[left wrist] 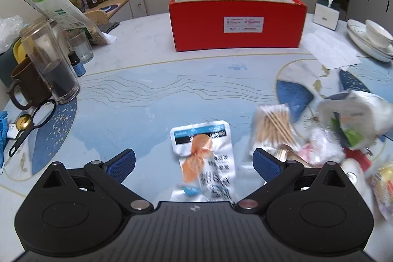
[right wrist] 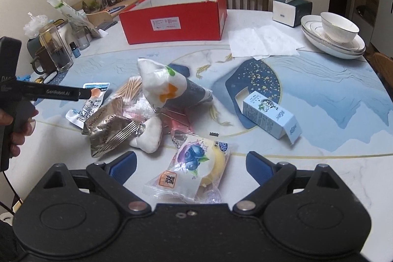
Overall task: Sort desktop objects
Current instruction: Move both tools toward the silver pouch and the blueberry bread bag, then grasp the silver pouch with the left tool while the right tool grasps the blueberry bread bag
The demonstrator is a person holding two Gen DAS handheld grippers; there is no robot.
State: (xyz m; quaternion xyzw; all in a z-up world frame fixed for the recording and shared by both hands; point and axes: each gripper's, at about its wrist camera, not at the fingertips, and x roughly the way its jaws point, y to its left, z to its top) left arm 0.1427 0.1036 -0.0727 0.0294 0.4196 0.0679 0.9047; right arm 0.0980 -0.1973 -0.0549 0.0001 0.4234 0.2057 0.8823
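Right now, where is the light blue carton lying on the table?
In the right wrist view, the light blue carton lies on its side at the right of the table, apart from the pile, right of the blueberry snack packet.

Glossy red cardboard box (left wrist: 235, 23), crinkled foil packet (right wrist: 105, 129)

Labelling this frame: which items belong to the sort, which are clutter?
Job:
- white sachet, between open left claw
- blueberry snack pack, between open right claw
- cotton swabs
- silver foil packet
- pale blue carton
- red box

Lying about:
- stacked bowls
- tissue box
- glass jar
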